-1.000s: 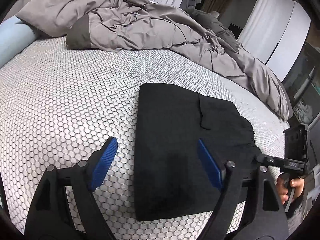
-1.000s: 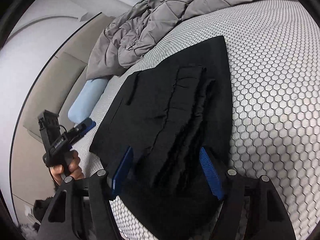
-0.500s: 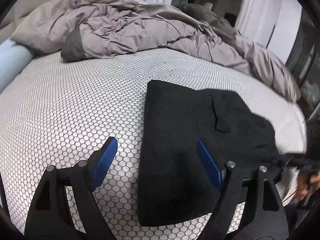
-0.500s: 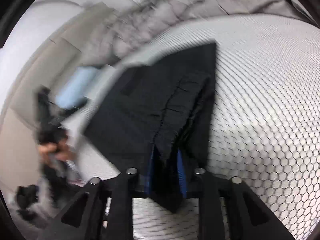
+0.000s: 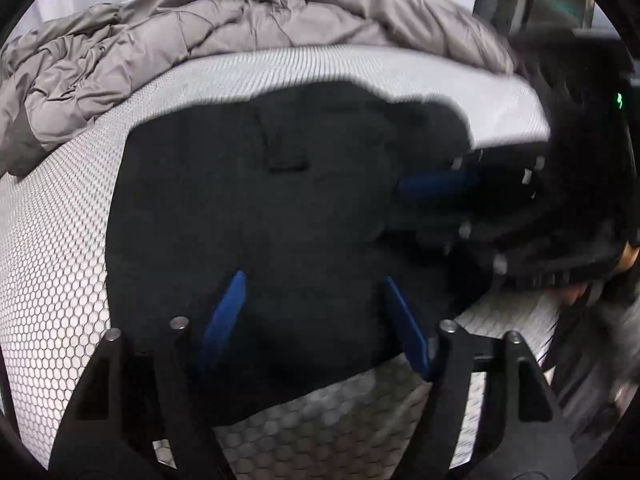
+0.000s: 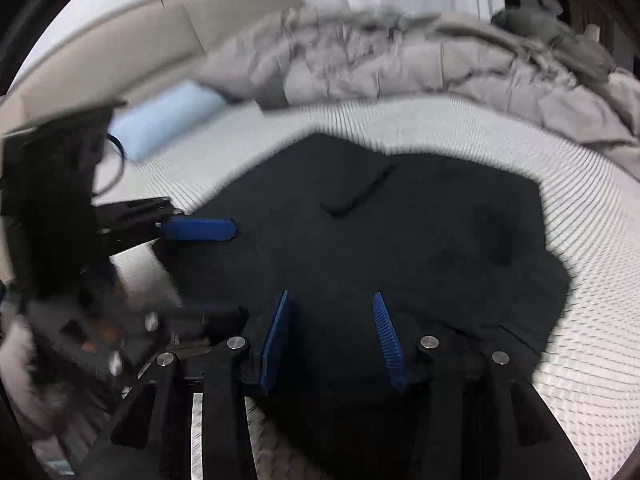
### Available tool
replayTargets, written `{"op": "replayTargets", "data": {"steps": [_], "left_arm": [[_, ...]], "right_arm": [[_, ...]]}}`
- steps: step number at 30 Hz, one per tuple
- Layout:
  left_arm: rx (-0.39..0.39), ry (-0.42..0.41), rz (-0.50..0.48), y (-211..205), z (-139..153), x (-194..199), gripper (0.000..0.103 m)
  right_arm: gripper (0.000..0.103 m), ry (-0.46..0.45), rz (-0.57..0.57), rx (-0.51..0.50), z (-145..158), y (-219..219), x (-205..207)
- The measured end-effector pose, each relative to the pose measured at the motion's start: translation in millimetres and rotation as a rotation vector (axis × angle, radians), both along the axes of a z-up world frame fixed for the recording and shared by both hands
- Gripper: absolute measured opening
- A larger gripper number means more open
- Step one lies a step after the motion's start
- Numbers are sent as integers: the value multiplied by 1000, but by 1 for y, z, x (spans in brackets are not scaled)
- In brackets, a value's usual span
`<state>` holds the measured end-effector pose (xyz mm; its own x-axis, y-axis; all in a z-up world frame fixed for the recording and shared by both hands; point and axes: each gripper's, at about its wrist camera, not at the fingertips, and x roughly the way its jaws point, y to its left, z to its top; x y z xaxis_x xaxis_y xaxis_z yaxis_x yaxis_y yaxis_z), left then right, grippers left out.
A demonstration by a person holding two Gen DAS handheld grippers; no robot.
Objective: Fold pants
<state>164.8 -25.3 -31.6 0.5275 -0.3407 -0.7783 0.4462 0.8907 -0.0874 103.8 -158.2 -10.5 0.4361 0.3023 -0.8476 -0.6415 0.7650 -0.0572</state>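
Both the left gripper (image 5: 312, 320) and right gripper (image 6: 332, 336) hang spread over black pants (image 5: 248, 220); no legible writing.

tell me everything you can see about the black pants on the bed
The black pants look like soft, matte dark fabric, folded into a compact, roughly rectangular stack lying flat on the white honeycomb-patterned mattress. A short pocket-like seam marks the top. Both grippers, left and right, have open blue fingers over its near edge.

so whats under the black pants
The black pants lie on the white honeycomb mattress, which shows around them. Whatever sits directly beneath the fabric is covered.
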Motion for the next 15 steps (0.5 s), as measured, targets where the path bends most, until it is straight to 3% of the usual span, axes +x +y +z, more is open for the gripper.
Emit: {"op": "replayTargets", "data": {"steps": [4,8,12,15], "left_arm": [[-7,-3,-22,11,2,-13,68],[7,-6,7,17,11,-20,68],[-79,-81,46,21,35,-13,69],[-67,-68,87,15,32,11,69]], "right_arm": [[42,-91,11,-185,6,-12,-13],[42,-59,19,-109,22,-39,-21],[43,-74,-27,3,24,-24,-4],[44,-64,-53,7,12,1,17]]}}
